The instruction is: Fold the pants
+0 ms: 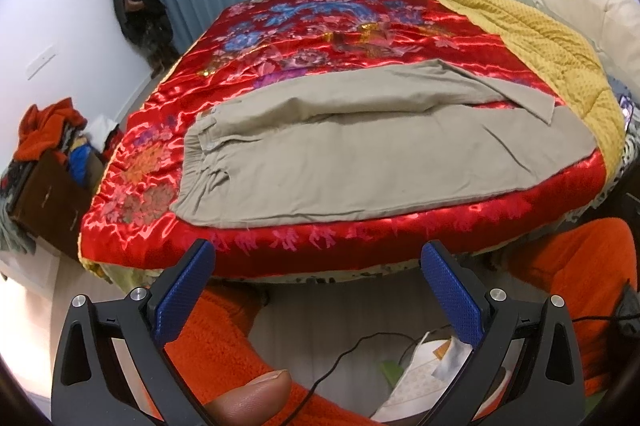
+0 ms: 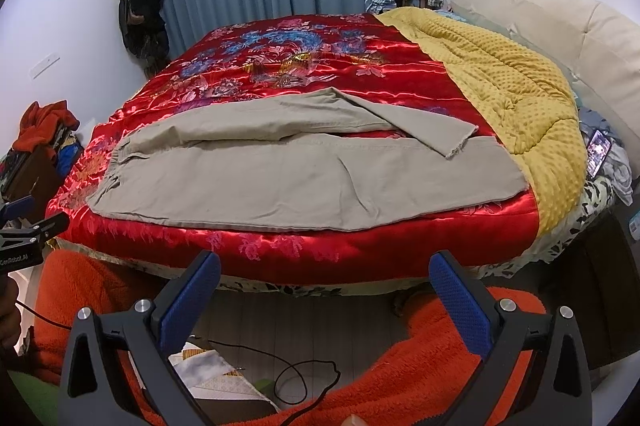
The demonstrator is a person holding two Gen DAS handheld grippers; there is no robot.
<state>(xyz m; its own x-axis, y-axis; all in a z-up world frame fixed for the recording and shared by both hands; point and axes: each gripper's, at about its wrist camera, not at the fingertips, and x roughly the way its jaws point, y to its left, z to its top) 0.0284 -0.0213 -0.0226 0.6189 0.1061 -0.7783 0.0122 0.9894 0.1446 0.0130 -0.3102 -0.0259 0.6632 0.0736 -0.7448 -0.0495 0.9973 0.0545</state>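
Left gripper (image 1: 318, 258) and right gripper (image 2: 326, 268) low at the bed edge, jaws apart, holding nothing. Beyond, khaki pants (image 2: 256, 177) spread across the red quilt (image 2: 280, 65). Soft, light, likely sliding on satin; best pinched at waistband and cuffs.

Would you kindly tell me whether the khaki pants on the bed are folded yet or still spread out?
Spread out, unfolded: the pants lie full length across the red quilt, legs side by side, only the far leg's cuff flipped over.
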